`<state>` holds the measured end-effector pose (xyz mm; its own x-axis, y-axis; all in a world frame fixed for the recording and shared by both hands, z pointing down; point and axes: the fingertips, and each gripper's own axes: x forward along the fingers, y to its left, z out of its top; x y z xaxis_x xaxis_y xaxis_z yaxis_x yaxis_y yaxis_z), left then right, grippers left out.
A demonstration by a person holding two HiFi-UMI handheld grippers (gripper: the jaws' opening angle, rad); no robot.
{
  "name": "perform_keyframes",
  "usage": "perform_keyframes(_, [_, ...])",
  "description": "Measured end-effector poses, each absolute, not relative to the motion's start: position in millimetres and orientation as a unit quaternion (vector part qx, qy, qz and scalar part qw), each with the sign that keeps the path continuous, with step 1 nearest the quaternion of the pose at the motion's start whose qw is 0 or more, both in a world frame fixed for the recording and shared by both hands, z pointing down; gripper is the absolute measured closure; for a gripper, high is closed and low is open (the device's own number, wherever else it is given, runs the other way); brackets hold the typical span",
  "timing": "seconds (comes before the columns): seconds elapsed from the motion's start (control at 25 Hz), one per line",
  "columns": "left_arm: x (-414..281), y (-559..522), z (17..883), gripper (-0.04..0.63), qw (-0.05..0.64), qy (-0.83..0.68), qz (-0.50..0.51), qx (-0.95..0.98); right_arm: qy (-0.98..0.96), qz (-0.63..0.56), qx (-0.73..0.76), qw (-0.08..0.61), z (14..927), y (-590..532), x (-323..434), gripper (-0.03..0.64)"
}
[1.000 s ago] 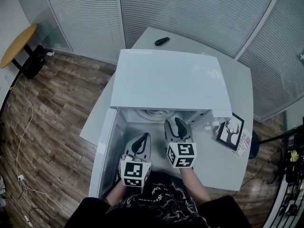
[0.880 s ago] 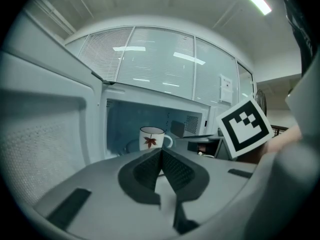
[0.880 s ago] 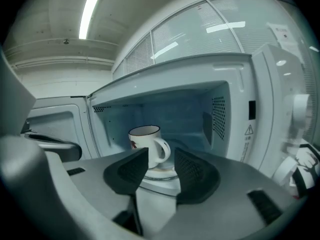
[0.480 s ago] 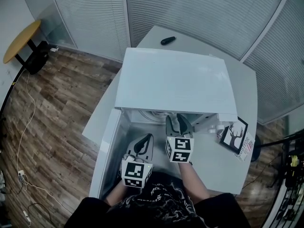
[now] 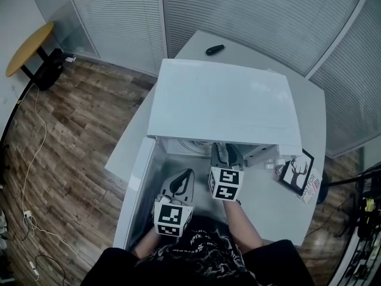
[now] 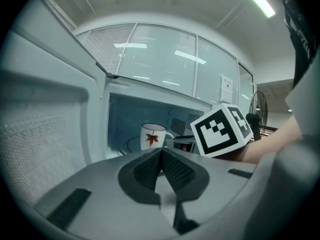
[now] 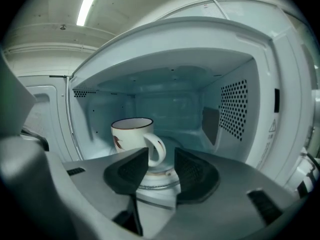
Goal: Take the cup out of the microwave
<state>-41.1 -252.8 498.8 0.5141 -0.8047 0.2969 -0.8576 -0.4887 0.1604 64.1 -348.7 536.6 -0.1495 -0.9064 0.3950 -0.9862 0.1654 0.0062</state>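
Note:
The white microwave (image 5: 223, 103) sits on the table with its door (image 5: 136, 189) swung open to the left. Inside, on the glass turntable (image 7: 152, 176), stands a white cup (image 7: 131, 137) with a red leaf print and a handle (image 7: 157, 151) facing my right gripper. My right gripper (image 7: 161, 173) is open at the cavity mouth, its jaws lined up just short of the handle. In the head view it (image 5: 225, 154) reaches under the microwave's top edge. My left gripper (image 6: 161, 170) is shut and empty, held back beside the open door; the cup (image 6: 152, 136) shows beyond it.
A framed deer picture (image 5: 296, 173) and a small white object (image 5: 280, 162) lie on the table right of the microwave. A dark remote-like object (image 5: 215, 49) rests at the table's far end. The perforated cavity wall (image 7: 235, 109) stands close to the right of the cup.
My right gripper has moved forward into the microwave opening, towards the cup. The left gripper has stayed almost still by the door.

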Motion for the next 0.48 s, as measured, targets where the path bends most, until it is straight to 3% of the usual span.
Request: perform_keyframes(0.48, [-39.6, -250.4, 497.7, 0.589, 0.142, -0.48, 0.089, 0.861, -0.729, 0.115, 0.659, 0.147, 534.9, -358.8, 68.9, 0.476])
